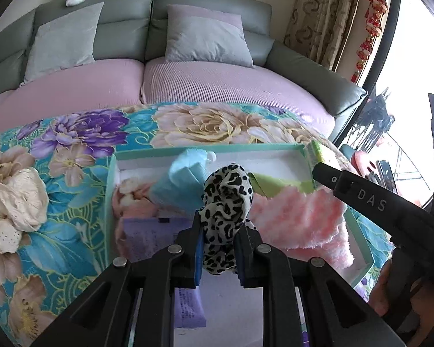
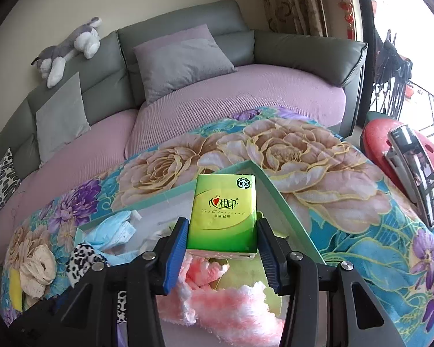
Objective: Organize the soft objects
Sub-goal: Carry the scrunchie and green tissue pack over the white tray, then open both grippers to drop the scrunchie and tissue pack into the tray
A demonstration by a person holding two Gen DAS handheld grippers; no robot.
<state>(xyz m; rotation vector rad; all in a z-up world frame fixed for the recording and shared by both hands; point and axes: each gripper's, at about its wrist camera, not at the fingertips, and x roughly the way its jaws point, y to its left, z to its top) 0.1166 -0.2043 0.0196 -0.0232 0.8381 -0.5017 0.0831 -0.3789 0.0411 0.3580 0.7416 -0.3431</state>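
L gripper (image 1: 218,240) clamped on leopard scarf (image 1: 227,199), over box (image 1: 361,248). R gripper (image 2: 221,245) pinching tissue pack (image 2: 224,214) above far box corner. Risk: scarf tail snagging pink towel (image 1: 298,219) on release; pack landing on rim, tipping out.

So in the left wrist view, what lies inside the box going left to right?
Purple cloth → blue mask → leopard-print fabric held in the left tongs → green cloth → pink fluffy towel.
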